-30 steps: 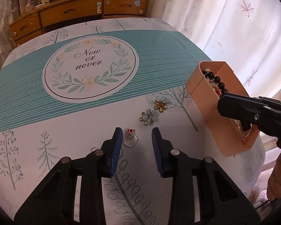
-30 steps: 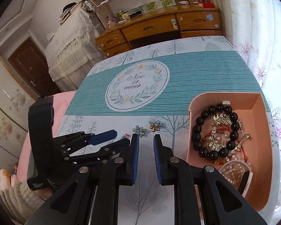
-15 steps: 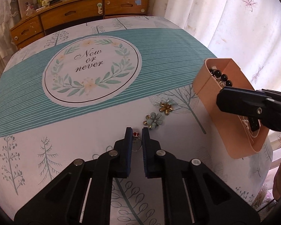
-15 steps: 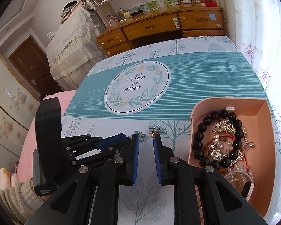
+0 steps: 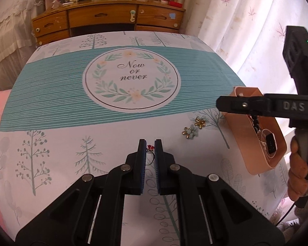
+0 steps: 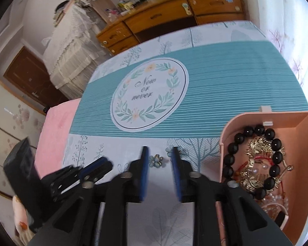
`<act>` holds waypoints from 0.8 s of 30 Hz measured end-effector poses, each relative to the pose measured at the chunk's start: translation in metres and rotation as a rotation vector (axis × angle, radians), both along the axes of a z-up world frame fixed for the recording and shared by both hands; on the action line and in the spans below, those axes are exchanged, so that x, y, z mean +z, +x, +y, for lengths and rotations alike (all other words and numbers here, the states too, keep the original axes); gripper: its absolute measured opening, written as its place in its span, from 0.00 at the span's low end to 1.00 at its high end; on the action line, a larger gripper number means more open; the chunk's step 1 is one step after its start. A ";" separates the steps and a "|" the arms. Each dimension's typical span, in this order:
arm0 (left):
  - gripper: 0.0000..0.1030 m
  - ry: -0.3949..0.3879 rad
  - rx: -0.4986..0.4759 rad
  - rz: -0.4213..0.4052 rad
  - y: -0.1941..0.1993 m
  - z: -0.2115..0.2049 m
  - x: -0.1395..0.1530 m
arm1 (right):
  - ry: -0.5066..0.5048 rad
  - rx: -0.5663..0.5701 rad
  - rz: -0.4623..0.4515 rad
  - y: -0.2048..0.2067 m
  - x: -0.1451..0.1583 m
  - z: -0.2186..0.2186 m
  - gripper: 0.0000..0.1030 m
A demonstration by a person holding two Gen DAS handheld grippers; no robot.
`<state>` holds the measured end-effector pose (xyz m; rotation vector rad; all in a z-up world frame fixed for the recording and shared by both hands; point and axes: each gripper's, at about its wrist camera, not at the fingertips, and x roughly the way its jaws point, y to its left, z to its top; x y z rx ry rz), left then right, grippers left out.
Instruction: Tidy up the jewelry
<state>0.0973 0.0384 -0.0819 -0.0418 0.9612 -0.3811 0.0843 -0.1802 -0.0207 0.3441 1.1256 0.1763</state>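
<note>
Left gripper sits low over the tablecloth, jaws pinched on a ring with a red stone — the stone shows between the blue pads, the band's lower arc peeks out below, the rest is hidden by the fingers. Whether the ring is lifted off the cloth cannot be told.

Right gripper has its jaws parted with nothing between the pads; a pale blue flower brooch lies on the cloth in the gap, touching neither finger. A second flower piece sits just beyond the right pad and is mostly hidden behind it; in the left wrist view it reads as a gold flower brooch, just beside the blue one.

Pink jewelry box stands right of the brooches, near the table's right edge, its far side cut off by the frame. Inside: a black bead bracelet ringing a tangle of gold and pearl pieces — individual items are hard to separate. A smartwatch lies at the box's near end.

Right wrist view is motion-blurred. Open cloth stretches from the box leftward across the wreath print; a wooden dresser stands past the table's far edge.
</note>
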 end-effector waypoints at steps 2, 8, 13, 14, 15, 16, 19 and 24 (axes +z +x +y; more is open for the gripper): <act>0.06 -0.010 0.016 -0.003 -0.002 0.006 0.003 | -0.014 -0.030 0.033 0.008 -0.004 0.003 0.39; 0.06 -0.032 0.034 0.003 -0.007 0.016 0.009 | -0.057 -0.072 0.150 0.029 -0.024 0.012 0.39; 0.06 -0.044 0.044 0.001 -0.009 0.020 0.012 | -0.107 -0.075 0.173 0.033 -0.034 0.018 0.39; 0.06 -0.046 0.044 0.002 -0.009 0.020 0.013 | -0.119 -0.077 0.171 0.033 -0.034 0.020 0.39; 0.06 -0.047 0.045 0.003 -0.010 0.020 0.013 | -0.132 -0.074 0.175 0.034 -0.035 0.022 0.39; 0.06 -0.048 0.046 0.003 -0.009 0.019 0.013 | -0.145 -0.071 0.179 0.035 -0.036 0.023 0.39; 0.06 -0.050 0.046 0.002 -0.010 0.019 0.014 | -0.182 -0.072 0.188 0.038 -0.038 0.027 0.39; 0.06 -0.051 0.052 0.002 -0.009 0.018 0.016 | -0.241 -0.048 0.203 0.043 -0.041 0.037 0.33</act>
